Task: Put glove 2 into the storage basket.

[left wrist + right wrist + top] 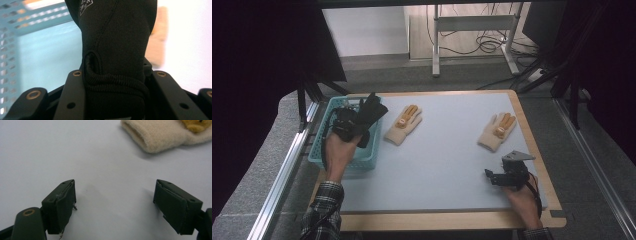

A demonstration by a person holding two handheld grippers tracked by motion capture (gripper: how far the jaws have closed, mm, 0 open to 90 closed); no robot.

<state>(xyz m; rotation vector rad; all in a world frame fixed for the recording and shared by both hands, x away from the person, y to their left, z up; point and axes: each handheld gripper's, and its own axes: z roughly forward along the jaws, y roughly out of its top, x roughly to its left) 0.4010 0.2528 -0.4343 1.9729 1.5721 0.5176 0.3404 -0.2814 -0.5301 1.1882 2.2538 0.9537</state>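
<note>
My left gripper (pixel 353 125) is shut on a black glove (pixel 371 111) and holds it above the blue basket (pixel 326 156) at the table's left edge. In the left gripper view the black glove (pixel 116 50) stands up between the jaws, its ribbed cuff pinched low down. Two cream gloves with orange patches lie on the white tabletop: one (pixel 404 125) just right of the basket, the other (pixel 497 131) at the right. My right gripper (pixel 492 176) rests near the front right corner, open and holding nothing. The right gripper view has the cuff of a cream glove (pixel 160 135) ahead of the jaws.
The basket's mesh wall (pixel 15 50) is close behind the black glove. A wooden rim (pixel 539 150) frames the white tabletop (pixel 442 165). Metal rails run along both sides of the table. Desk legs and cables (pixel 482 40) stand on the floor beyond the far edge.
</note>
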